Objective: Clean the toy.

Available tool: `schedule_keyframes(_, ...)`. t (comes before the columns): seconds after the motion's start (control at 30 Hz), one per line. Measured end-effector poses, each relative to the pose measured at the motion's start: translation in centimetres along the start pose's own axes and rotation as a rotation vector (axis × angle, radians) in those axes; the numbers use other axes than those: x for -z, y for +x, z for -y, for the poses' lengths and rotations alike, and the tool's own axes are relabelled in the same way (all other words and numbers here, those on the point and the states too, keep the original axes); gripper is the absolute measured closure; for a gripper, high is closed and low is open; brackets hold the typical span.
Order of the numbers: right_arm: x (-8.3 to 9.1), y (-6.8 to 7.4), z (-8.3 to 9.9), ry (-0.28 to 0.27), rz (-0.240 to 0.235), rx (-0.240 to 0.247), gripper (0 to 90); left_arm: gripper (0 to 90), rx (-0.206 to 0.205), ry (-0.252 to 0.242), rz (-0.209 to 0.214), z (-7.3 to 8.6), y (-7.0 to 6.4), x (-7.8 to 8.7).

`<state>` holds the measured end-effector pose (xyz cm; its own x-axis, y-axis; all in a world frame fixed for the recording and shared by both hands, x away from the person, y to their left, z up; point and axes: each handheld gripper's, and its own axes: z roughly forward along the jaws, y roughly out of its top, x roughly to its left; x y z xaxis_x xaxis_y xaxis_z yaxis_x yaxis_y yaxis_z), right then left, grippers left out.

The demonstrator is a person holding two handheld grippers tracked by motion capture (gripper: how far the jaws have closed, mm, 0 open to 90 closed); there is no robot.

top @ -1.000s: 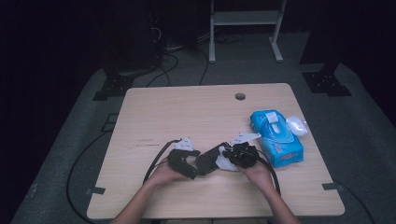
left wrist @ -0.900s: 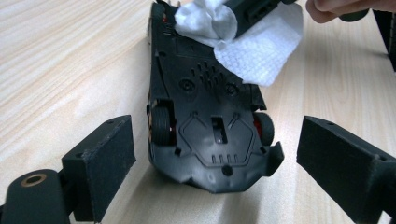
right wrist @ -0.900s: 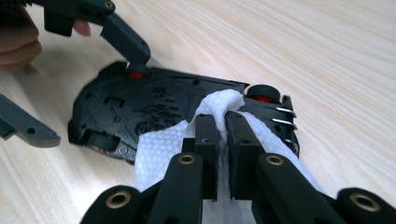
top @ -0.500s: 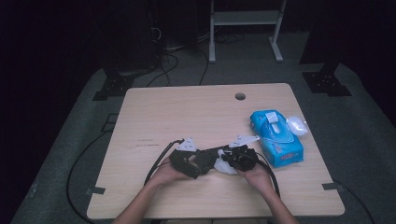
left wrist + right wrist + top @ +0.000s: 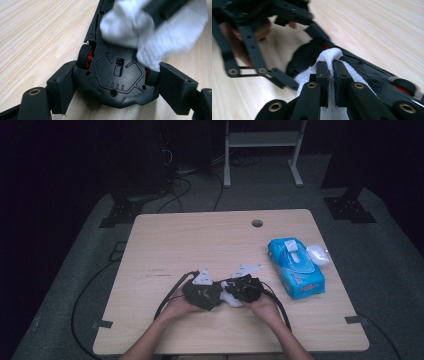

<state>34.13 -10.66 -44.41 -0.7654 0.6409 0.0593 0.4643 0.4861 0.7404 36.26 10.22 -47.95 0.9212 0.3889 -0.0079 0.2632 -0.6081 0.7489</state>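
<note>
Wooden table point(image 5: 200, 240), near its front edge: the left gripper point(image 5: 117, 82) clamps a black toy car point(image 5: 115, 82) belly-up — the right gripper point(image 5: 331, 72) pinches a white wipe point(image 5: 329, 56) against it. Farther right lies a blue wipes pack point(image 5: 296, 268).

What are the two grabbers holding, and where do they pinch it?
The left gripper clamps an upside-down black toy car across its sides, by the red-hubbed wheels. The right gripper pinches a bunched fold of white wipe against the car.
</note>
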Motion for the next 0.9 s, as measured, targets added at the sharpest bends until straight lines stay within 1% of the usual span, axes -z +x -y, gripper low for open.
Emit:
schedule_keyframes(0.1, 0.6, -1.0, 0.4, 0.000, 0.023, -0.018, 83.5, 22.4, 0.001, -0.022, 0.009, -0.1, 0.0, 0.2)
schedule_keyframes(0.17, 1.1, -1.7, 0.7, -0.001, 0.063, -0.021, 83.6, 23.1, 0.007, -0.019, 0.005, -0.1, 0.0, 0.1)
schedule_keyframes(0.2, 1.1, -1.7, 0.7, -0.001, 0.063, -0.021, 83.6, 22.9, 0.007, -0.019, 0.005, -0.1, 0.0, 0.1)
schedule_keyframes(0.23, 1.3, -1.8, 0.7, -0.001, 0.063, -0.031, 83.5, 22.7, 0.013, -0.013, 0.004, 0.0, 0.1, 0.0)
schedule_keyframes(0.3, 1.3, -1.8, 0.8, -0.001, 0.063, -0.027, 83.6, 20.3, 0.014, -0.014, 0.006, 0.0, 0.1, -0.1)
schedule_keyframes(0.33, 1.2, -1.7, 0.8, 0.001, 0.064, -0.024, 83.6, 20.3, 0.016, -0.014, 0.009, 0.0, 0.0, -0.1)
schedule_keyframes(0.4, 1.2, -1.6, 0.8, 0.001, 0.060, -0.027, 83.6, 22.6, -0.002, -0.004, 0.003, 0.0, 0.0, -0.2)
schedule_keyframes(0.5, 1.3, -1.8, 0.7, 0.001, 0.056, -0.029, 83.7, 23.0, 0.004, -0.010, 0.007, 0.0, 0.1, -0.1)
schedule_keyframes(0.6, 1.8, -2.1, 0.8, -0.010, 0.059, -0.043, 83.7, 22.9, 0.002, -0.008, 0.009, 0.0, 0.1, -0.1)
schedule_keyframes(0.63, 1.8, -2.1, 0.8, -0.010, 0.059, -0.043, 83.7, 22.9, 0.008, -0.013, 0.016, 0.1, 0.1, -0.1)
schedule_keyframes(0.67, 2.3, -2.4, 0.9, -0.034, 0.056, -0.072, 83.7, 22.1, 0.018, -0.019, 0.023, 0.1, 0.3, 0.0)
schedule_keyframes(0.77, 2.7, -2.9, 1.0, -0.040, 0.084, -0.083, 83.7, 23.2, 0.015, -0.022, 0.020, 0.1, 0.4, 0.1)
schedule_keyframes(0.83, 2.3, -2.8, 0.9, -0.026, 0.091, -0.077, 83.7, 23.6, 0.002, -0.020, 0.015, 0.1, 0.3, 0.1)
schedule_keyframes(0.87, 2.3, -2.8, 0.9, -0.026, 0.091, -0.077, 83.7, 23.6, 0.002, -0.020, 0.015, 0.1, 0.3, 0.1)
schedule_keyframes(0.9, 1.6, -2.1, 0.7, -0.013, 0.073, -0.049, 83.7, 23.7, 0.004, -0.021, 0.014, 0.1, 0.2, 0.1)
